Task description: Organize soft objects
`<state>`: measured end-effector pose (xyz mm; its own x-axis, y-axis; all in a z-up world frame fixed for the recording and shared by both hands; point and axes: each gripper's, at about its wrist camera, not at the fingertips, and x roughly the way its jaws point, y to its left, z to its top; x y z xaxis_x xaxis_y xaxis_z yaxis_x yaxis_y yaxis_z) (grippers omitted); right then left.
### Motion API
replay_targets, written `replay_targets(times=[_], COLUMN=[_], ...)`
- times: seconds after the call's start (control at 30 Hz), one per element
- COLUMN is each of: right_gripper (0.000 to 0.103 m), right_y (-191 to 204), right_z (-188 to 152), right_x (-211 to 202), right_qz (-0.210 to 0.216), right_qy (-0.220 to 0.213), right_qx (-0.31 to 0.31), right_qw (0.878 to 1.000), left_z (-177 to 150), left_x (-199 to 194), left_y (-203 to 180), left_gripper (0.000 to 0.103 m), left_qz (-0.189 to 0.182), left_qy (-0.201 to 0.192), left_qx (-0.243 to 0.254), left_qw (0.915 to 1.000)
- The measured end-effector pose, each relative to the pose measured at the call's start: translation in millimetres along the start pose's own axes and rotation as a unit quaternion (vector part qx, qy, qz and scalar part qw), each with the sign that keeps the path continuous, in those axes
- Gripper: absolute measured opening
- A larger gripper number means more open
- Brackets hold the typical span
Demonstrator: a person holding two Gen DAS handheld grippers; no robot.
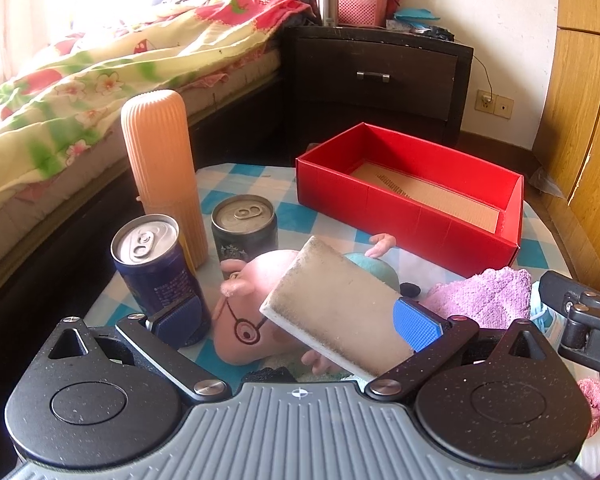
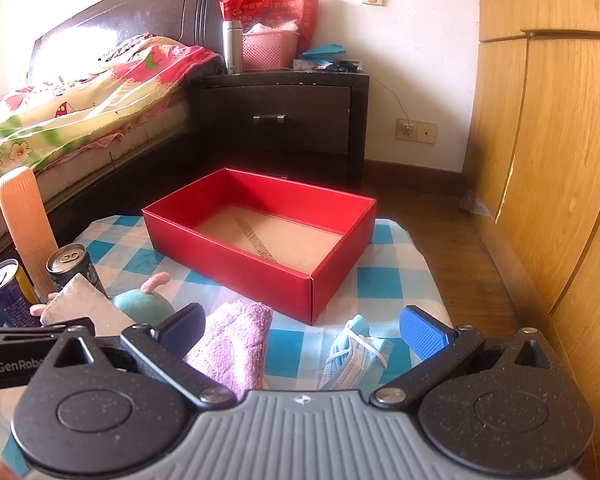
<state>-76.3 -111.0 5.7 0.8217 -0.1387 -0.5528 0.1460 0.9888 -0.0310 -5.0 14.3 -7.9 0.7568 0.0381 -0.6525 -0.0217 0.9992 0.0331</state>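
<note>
Sponge (image 1: 340,312): pale, grimy block, tilted, lying across the pig plush (image 1: 256,320) and touching the right pad of my left gripper (image 1: 298,320). That gripper's jaws stand wide apart and grip nothing.

Pig plush: pink, with glasses, lying on the checked worktop (image 2: 384,280) beneath the sponge.

Purple towel (image 2: 236,344): folded, just inside the left pad of my right gripper (image 2: 302,328). Jaws wide apart, nothing held.

Face mask (image 2: 356,356): blue, crumpled, on the worktop between the right gripper's fingers, beside the towel.

Red box (image 2: 260,236): open, cardboard floor bare, at the far side of the worktop, apart from the soft items.

Two cans: blue can (image 1: 156,268) and dark can (image 1: 244,228), upright at the left, near the plush.

Orange ribbed bottle (image 1: 160,168): upright behind the cans.

Bed (image 1: 100,80) and nightstand (image 1: 380,76) beyond the worktop.
</note>
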Motion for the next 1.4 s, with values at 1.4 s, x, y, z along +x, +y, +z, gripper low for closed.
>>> replay_targets(times=[1.4], right_gripper=[0.083], right_y=[63.3], right_z=[-86.8], right_x=[-38.7], right_qz=[0.138], right_qy=[0.131], right_qx=[-0.167], right_qw=[0.967], left_z=[-21.2], left_x=[-27.9], left_y=[73.9], left_gripper=[0.098], left_qz=[-0.001], left_qy=[0.034], left_qx=[-0.029], left_qw=[0.9990])
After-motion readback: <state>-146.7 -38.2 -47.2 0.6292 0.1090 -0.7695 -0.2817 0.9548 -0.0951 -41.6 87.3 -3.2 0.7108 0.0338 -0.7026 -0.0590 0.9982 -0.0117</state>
